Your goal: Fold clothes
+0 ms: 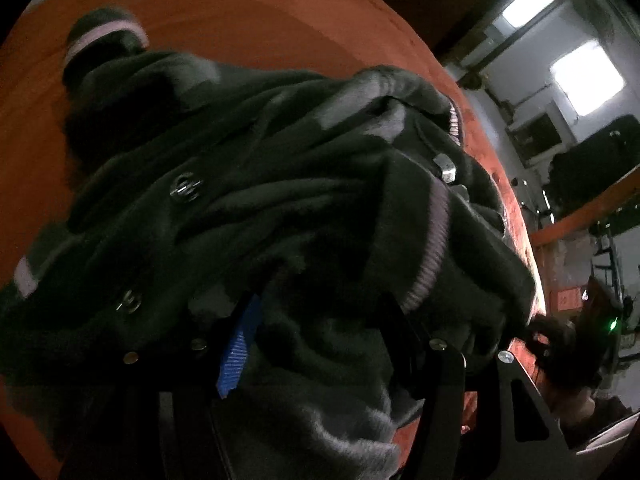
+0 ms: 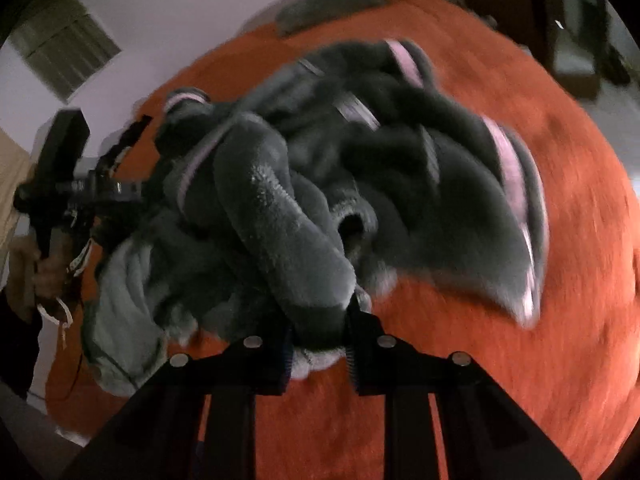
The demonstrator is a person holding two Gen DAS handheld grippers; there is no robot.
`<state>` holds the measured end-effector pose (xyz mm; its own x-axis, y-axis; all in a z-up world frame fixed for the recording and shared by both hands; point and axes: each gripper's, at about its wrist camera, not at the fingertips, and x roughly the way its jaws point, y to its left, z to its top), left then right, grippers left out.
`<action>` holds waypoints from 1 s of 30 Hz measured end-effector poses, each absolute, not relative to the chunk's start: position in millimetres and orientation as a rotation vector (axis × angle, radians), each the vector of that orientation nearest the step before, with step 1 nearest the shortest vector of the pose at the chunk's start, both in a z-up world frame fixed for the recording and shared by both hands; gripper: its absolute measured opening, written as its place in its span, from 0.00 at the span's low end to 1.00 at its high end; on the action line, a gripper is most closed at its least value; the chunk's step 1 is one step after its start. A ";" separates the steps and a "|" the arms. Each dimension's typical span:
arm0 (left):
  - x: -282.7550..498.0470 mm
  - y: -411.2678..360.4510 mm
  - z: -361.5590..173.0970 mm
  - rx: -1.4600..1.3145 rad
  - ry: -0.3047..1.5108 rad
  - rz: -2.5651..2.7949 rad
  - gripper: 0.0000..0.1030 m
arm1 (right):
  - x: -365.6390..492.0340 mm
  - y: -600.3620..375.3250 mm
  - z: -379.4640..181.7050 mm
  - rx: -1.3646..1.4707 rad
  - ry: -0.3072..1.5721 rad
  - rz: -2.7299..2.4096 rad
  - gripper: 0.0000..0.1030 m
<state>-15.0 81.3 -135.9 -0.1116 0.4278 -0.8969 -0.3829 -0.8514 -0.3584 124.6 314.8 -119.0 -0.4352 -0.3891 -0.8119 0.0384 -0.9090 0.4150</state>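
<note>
The jacket (image 2: 320,168) lay bunched on the orange cover (image 2: 520,360), its thick roll running straight away from your right gripper (image 2: 320,336), which pinched that roll's near end, while your left gripper (image 1: 320,320) sat buried in cloth, its grip indeterminable.

orange cloth surface (image 2: 520,320) | 2 bright ceiling lights (image 1: 586,80) | pale wall, slatted vent (image 2: 64,56)

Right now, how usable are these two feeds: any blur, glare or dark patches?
Left wrist: dim, jacket nearly black, ceiling lights blown out, slight blur. Right wrist: brighter, but motion blur smears the jacket's far hem and the orange cover. Both views bend at the edges.
</note>
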 end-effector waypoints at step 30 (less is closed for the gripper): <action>-16.4 147.8 -147.3 -1.610 0.060 1.894 0.60 | 94.9 319.4 -100.8 1.378 -0.485 -2.353 0.70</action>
